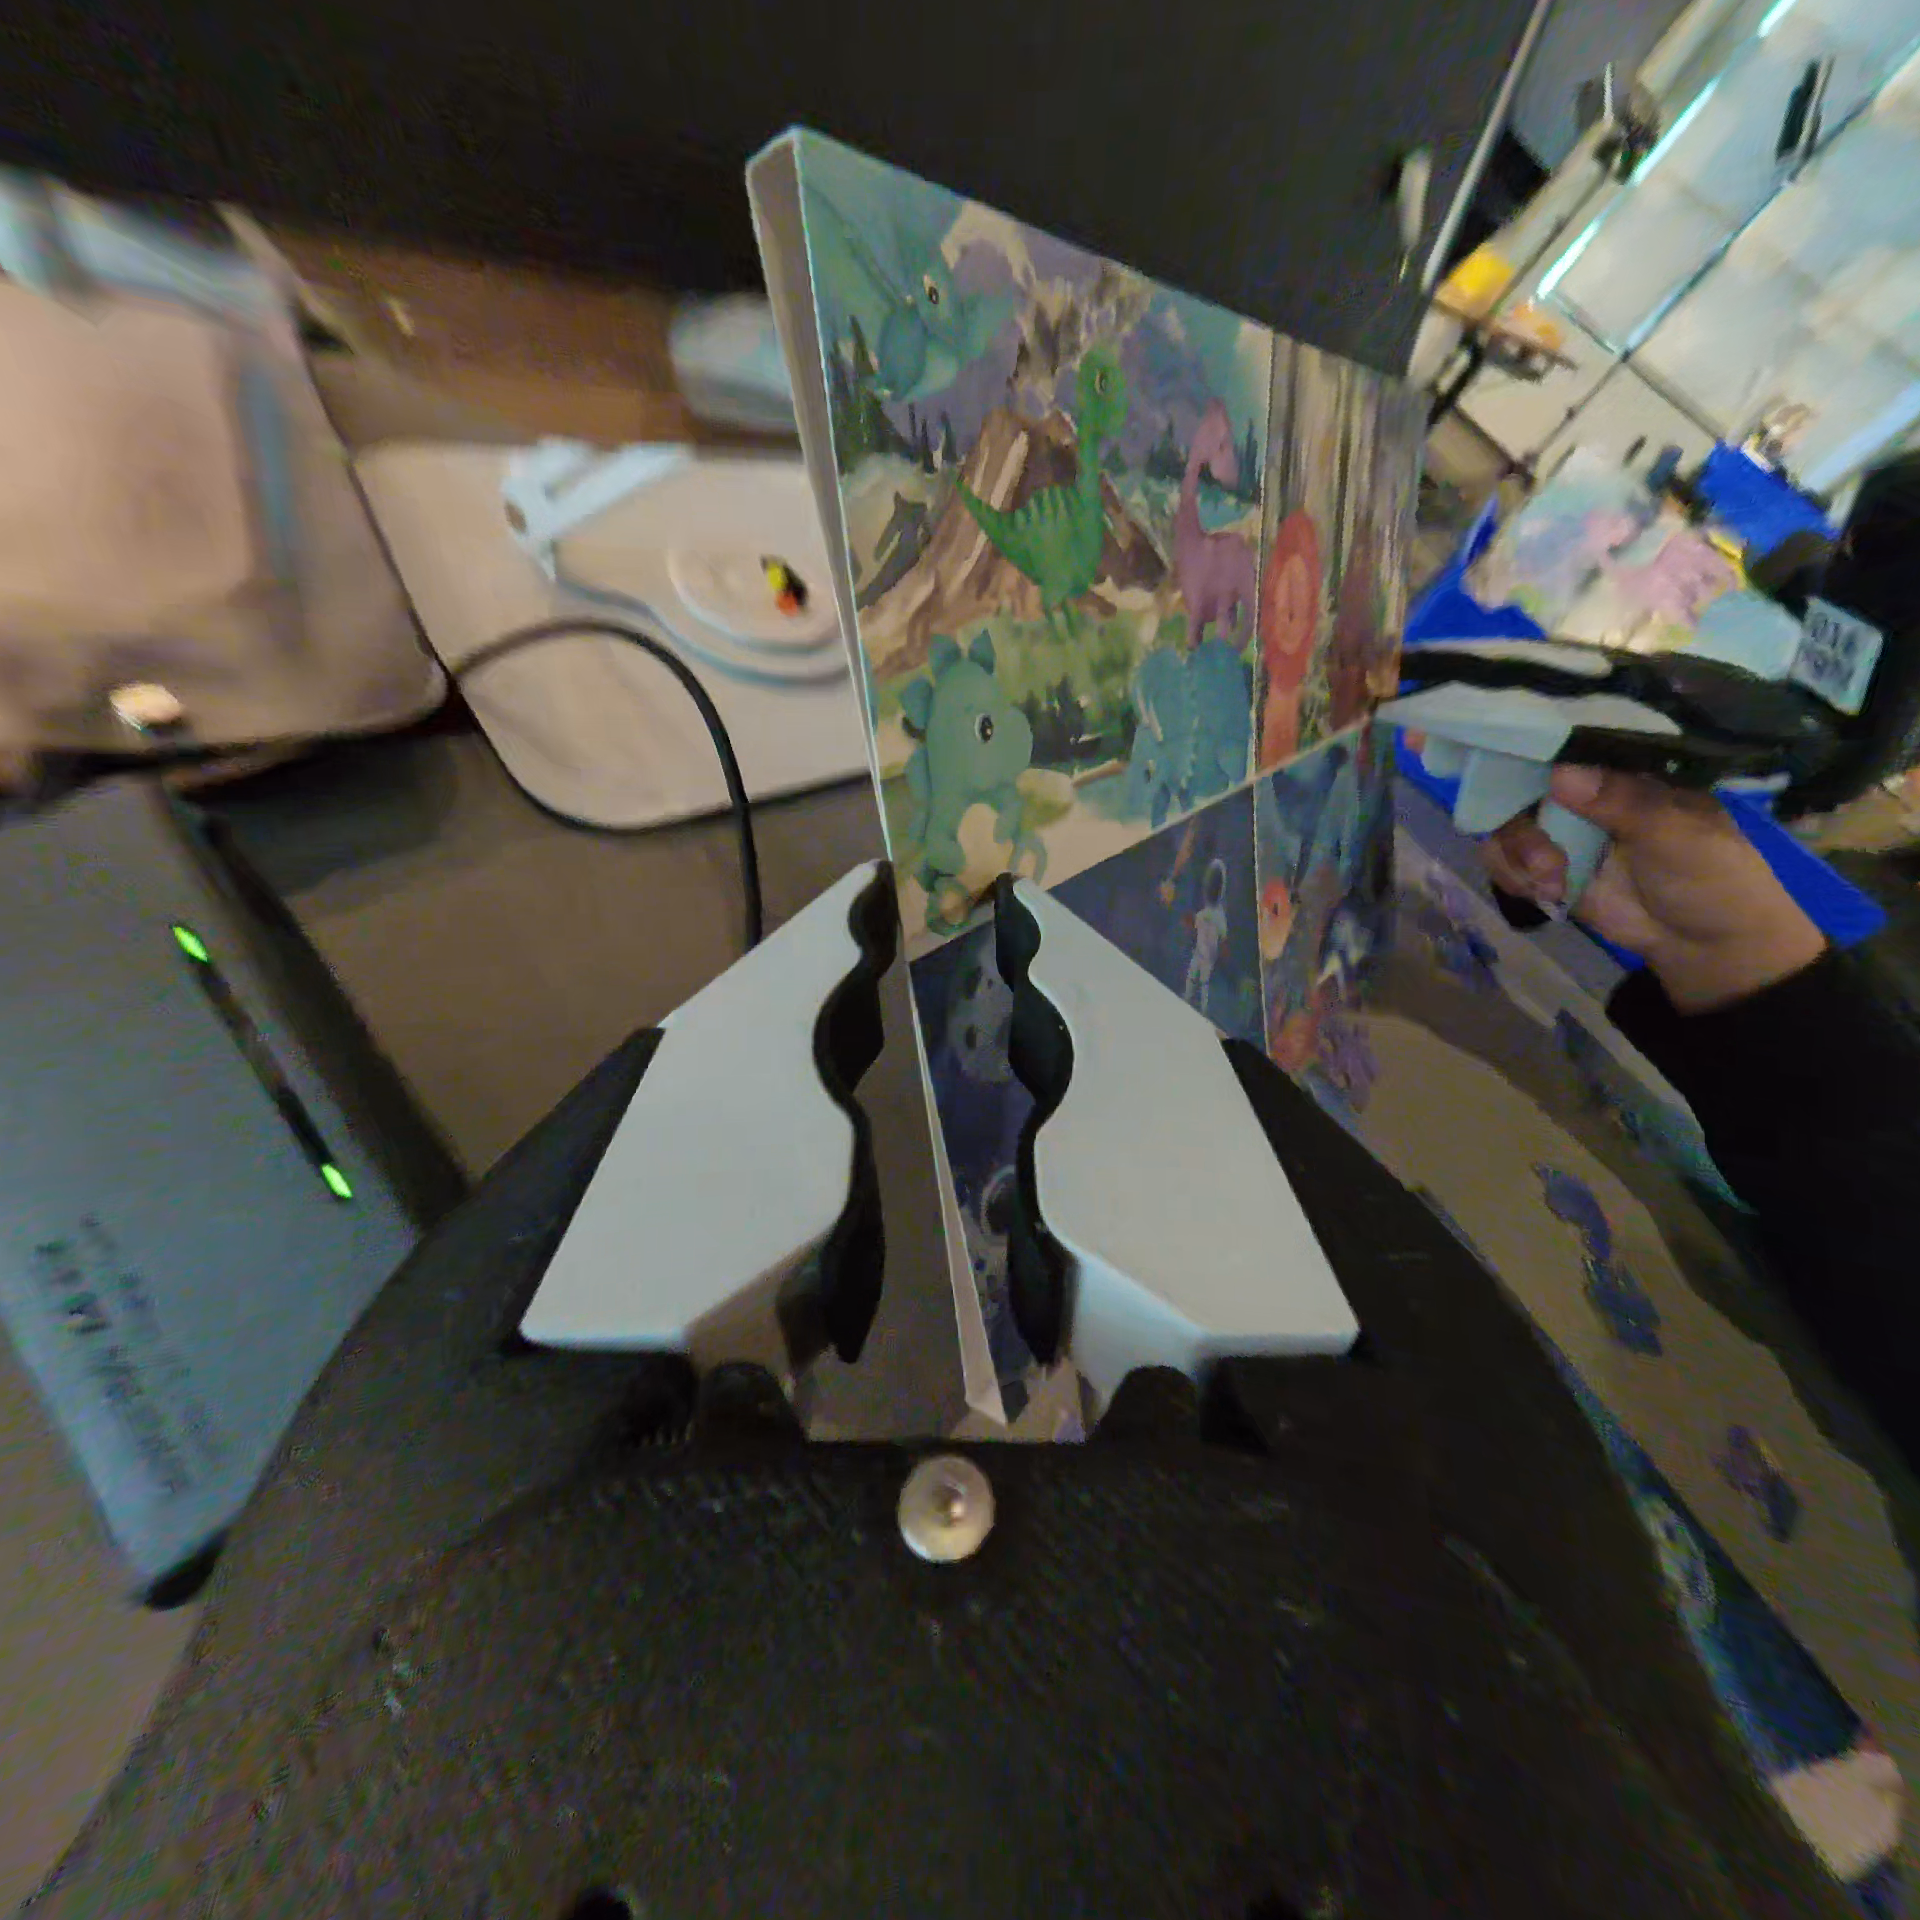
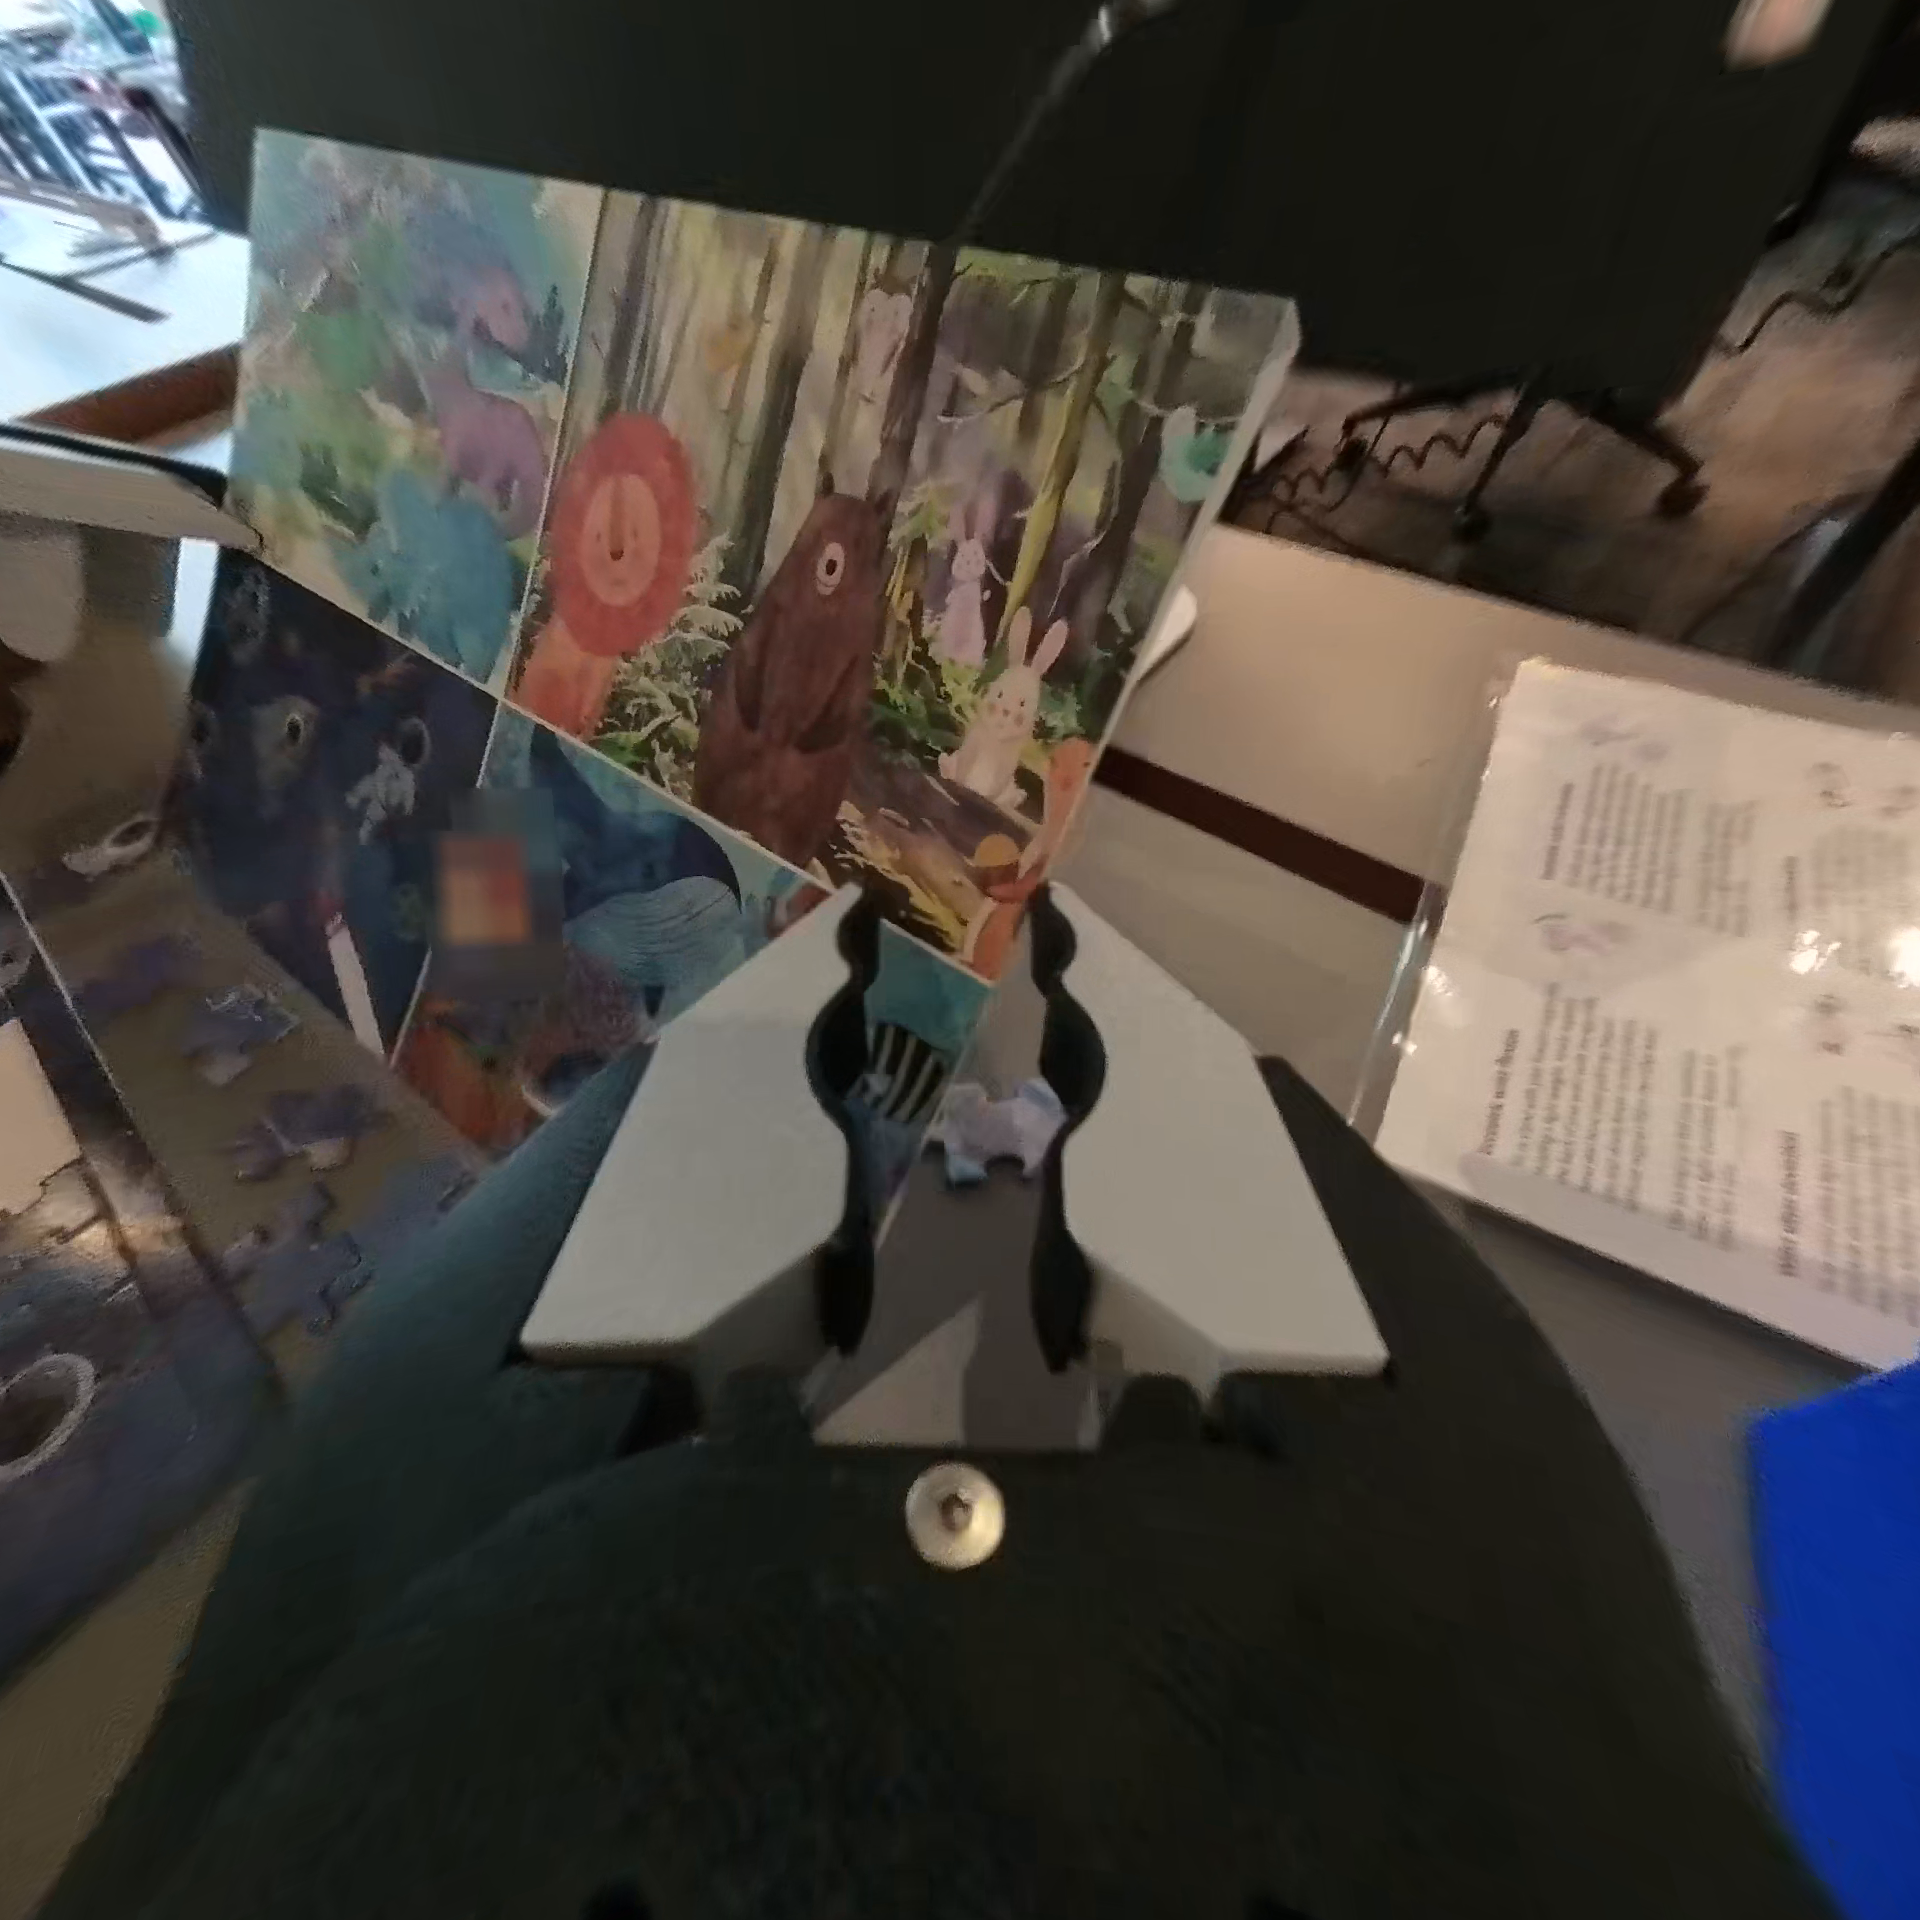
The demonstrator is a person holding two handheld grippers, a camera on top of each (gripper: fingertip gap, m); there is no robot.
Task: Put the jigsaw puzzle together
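- Left wrist view shows the flat cardboard puzzle box lid printed with dinosaur, forest, space and sea pictures (image 1: 1049, 582) standing upright on edge above the desk (image 1: 623, 935), its thin edge running between the fingers of the left hand-held gripper (image 1: 943, 904).
- That left hand-held gripper has its white fingers with wavy black pads (image 1: 857, 1039) narrowed around the lid's near edge; the tips look to touch the card, so it appears to grip the lid.
- At the lid's far side edge, the right hand-held gripper (image 1: 1397, 686) comes in sideways, held by a person's hand (image 1: 1652, 883) in a dark sleeve; its fingertips meet the lid there.
- Right wrist view has the same lid (image 2: 790, 582) tilted, its lower corner between the fingers, which stand narrowly apart; whether they clamp it, I cannot tell.
- Loose blue-purple jigsaw pieces (image 2: 281, 1132) lie scattered on a brown tray (image 2: 135, 935) left of the lid, and one pale piece (image 2: 997, 1132) lies on the desk between the fingers.
- Beside them on the right lies a printed sheet in a clear sleeve (image 2: 1683, 997).
- A grey box with green lights (image 1: 156, 1143) and a black cable (image 1: 717, 748) sit left.
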